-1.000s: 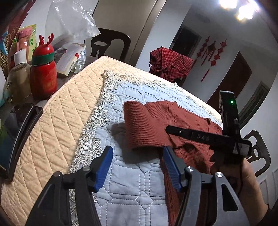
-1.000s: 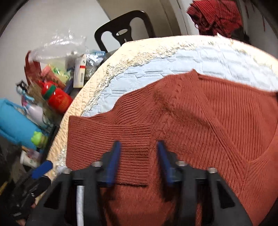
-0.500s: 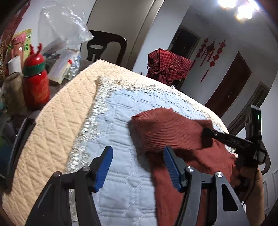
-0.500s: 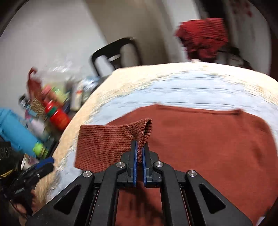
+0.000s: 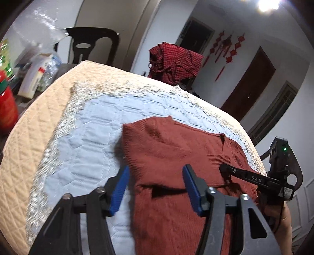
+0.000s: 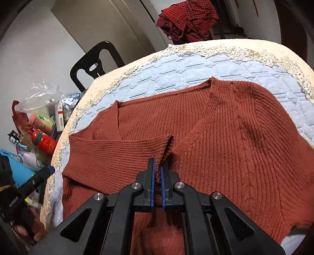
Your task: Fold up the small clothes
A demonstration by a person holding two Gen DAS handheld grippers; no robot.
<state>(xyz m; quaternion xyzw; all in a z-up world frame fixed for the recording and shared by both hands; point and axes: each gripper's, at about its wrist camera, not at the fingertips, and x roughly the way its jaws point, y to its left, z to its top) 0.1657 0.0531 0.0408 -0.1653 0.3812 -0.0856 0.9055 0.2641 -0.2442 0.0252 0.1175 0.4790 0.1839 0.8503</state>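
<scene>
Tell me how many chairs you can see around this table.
1 for certain: a dark chair at the table's far edge, near the clutter. The red checked cloth beyond may drape a second, but that is hidden.

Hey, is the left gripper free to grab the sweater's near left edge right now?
Probably yes. The left gripper holds nothing, its jaws closing over the rust sweater's edge, with nothing between. The right gripper pinches the sleeve cuff farther right, clear of it.

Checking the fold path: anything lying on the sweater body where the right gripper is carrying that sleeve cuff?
Nothing visible. The right gripper is shut on the sleeve cuff, and the sweater body ahead lies bare on the blue quilted mat. The left gripper, jaws closing, is at the sweater's edge, off that path.
</scene>
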